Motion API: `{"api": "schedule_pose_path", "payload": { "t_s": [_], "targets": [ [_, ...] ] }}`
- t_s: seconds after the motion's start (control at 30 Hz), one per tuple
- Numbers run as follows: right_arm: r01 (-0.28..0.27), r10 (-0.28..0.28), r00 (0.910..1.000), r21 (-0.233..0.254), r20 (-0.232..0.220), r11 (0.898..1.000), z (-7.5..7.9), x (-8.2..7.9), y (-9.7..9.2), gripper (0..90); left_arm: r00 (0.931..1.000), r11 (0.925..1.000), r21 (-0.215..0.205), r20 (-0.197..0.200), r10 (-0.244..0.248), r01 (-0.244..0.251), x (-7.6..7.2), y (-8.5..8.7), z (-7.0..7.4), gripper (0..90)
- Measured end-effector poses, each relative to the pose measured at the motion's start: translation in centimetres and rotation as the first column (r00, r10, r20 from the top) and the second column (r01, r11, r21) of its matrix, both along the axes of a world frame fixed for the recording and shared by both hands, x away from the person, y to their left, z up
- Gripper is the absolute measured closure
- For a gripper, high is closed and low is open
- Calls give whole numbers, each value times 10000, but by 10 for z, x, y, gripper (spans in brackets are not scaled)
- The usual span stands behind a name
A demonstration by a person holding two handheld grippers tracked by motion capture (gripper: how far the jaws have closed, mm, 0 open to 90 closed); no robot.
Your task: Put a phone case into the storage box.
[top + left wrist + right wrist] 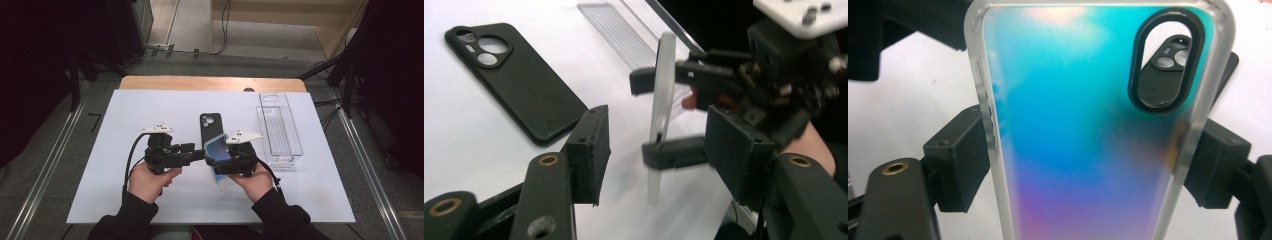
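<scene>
A translucent phone case with a blue-to-purple sheen (1073,100) is upright in my right gripper (1088,162), whose pads press on its two long edges. It is held a little above the white table (125,150), near the middle front. My left gripper (660,132) stands open, with the thin edge of that case (663,75) between its pads and touching neither. A black phone case (210,127) lies flat on the table just behind the two grippers, its camera cut-out at the far end.
A clear plastic tray (278,127) lies lengthwise at the right of the table. Both hands hold the grippers near the front edge. Bare white surface stretches to the left and along the front.
</scene>
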State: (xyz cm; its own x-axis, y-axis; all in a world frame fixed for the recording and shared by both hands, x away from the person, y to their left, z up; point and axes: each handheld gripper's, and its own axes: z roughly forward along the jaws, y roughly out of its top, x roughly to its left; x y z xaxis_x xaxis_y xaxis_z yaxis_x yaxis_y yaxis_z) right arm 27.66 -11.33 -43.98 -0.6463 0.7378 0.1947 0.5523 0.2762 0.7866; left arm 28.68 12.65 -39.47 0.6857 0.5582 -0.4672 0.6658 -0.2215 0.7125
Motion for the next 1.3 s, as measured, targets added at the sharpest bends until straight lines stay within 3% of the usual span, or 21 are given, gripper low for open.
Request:
{"api": "schedule_pose_path", "payload": {
  "t_s": [0.17,0.3,0.57,0.7,0.8,0.97,1.3],
  "targets": [
    [-453,452,9990,282,40,9986,5,5,-13,161,9957,9946,474,-69,-919,921,2,0,-6,338],
    [-804,801,9968,389,83,9960,8,7,-20,161,9864,9820,1084,399,-1596,1545,0,-1,-12,332],
    [-1149,1147,9934,638,75,9913,12,9,-29,161,9668,9608,1655,896,-2393,2225,-2,1,-23,323],
    [-1213,1211,9926,727,82,9899,13,10,-34,161,9608,9526,1947,1043,-2571,2337,-3,5,-29,290],
    [-1247,1240,9922,704,146,9897,15,10,-36,161,9615,9502,2092,1002,-2558,2310,-3,11,-34,290],
    [-1272,1261,9918,762,198,9889,17,10,-40,161,9653,9548,1960,912,-2449,2237,-2,22,-40,290],
    [-1187,1178,9929,931,147,9886,23,13,-50,161,9665,9482,2251,737,-2460,2242,-7,40,-52,290]
  ]
}}
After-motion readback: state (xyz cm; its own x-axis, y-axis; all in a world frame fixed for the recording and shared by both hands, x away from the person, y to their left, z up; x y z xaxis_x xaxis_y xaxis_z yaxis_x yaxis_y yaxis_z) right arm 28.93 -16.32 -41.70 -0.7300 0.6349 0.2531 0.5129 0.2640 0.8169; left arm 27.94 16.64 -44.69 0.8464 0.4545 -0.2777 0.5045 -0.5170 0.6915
